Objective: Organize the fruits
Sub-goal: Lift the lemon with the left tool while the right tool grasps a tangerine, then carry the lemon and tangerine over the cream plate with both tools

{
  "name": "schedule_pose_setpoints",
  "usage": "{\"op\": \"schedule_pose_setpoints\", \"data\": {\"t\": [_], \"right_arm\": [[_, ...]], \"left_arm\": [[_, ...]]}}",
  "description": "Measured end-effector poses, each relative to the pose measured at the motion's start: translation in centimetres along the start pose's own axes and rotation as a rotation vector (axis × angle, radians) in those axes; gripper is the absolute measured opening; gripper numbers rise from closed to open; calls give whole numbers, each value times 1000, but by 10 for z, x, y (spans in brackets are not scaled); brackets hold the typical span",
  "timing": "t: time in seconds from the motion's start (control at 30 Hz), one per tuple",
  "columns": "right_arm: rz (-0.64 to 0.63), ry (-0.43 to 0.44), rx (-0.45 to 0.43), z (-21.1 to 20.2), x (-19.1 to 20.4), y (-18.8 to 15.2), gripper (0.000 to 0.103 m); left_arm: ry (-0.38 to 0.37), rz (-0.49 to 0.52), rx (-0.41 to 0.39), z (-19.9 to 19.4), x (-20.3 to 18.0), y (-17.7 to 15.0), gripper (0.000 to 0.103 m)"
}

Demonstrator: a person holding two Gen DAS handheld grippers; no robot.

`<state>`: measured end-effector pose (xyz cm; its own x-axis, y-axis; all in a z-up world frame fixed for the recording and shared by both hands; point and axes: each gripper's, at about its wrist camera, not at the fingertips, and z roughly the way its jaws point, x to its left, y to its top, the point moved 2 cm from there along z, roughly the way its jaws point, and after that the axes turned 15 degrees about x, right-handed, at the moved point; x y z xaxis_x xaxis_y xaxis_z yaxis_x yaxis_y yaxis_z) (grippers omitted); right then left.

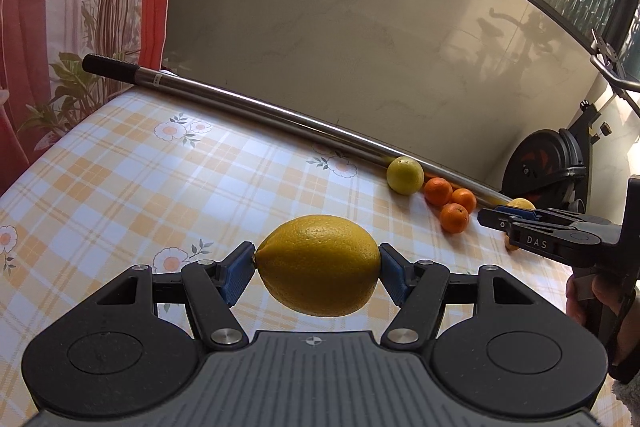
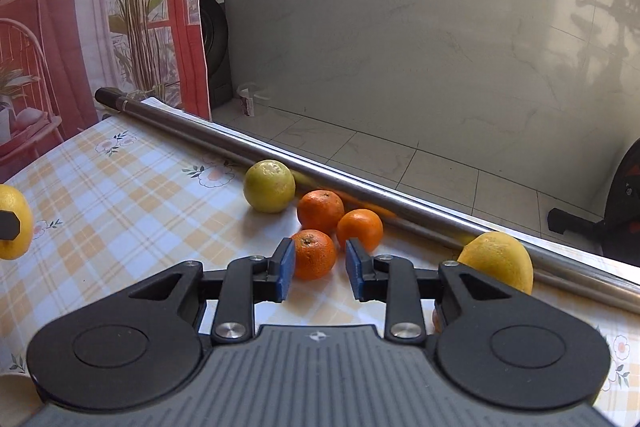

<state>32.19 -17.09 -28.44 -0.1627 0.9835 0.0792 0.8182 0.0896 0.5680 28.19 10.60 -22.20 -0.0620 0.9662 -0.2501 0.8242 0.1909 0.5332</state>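
Note:
My left gripper (image 1: pixel 318 267) is shut on a big yellow lemon (image 1: pixel 318 261), held by its two ends just above the checked tablecloth (image 1: pixel 140 179). The same lemon (image 2: pixel 14 223) shows at the left edge of the right wrist view. By the pole lie a greenish lemon (image 2: pixel 269 186) and three tangerines (image 2: pixel 320 211). My right gripper (image 2: pixel 320 267) is shut down to a narrow gap and grips nothing. Its tips sit just short of the nearest tangerine (image 2: pixel 314 255). Another yellow lemon (image 2: pixel 496 261) rests to its right.
A long metal pole (image 2: pixel 340 179) lies along the table's far edge, with the tiled floor beyond. A small orange fruit (image 1: pixel 510 247) peeks out under the right gripper (image 1: pixel 492 223). A person's hand (image 1: pixel 592 299) holds that gripper. An exercise bike (image 1: pixel 544 163) stands off the table.

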Motion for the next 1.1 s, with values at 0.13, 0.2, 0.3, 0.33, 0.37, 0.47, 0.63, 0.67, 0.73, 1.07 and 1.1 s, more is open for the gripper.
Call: {"op": "schedule_pose_setpoints", "data": {"t": [0.13,0.2,0.3,0.33,0.37,0.47,0.63,0.67,0.73,1.07,1.1], "right_arm": [[-11,-7,11,14,4,7,39],[0,-16,24,22,4,10,39],[6,-12,45,32,3,11,40],[3,-14,51,34,3,12,40],[3,-18,57,36,4,12,40],[15,-18,71,40,4,13,41],[33,-38,97,43,6,14,40],[42,-41,99,41,5,13,40],[68,-23,88,33,3,12,40],[182,30,21,-51,-9,-9,40],[192,33,16,-63,-9,-14,40]], "left_arm": [[-11,-3,3,-1,1,-3,69],[-13,2,4,0,0,-4,69],[-18,5,8,2,0,-4,69],[-19,3,10,3,0,-5,69],[-21,3,10,3,0,-5,69],[-23,4,14,5,2,-4,69],[-31,7,21,5,0,-6,69],[-31,8,22,4,-1,-7,69],[-32,15,21,1,-3,-8,69],[-62,85,-6,-27,-21,-21,69],[-65,95,-8,-31,-23,-23,69]]}}
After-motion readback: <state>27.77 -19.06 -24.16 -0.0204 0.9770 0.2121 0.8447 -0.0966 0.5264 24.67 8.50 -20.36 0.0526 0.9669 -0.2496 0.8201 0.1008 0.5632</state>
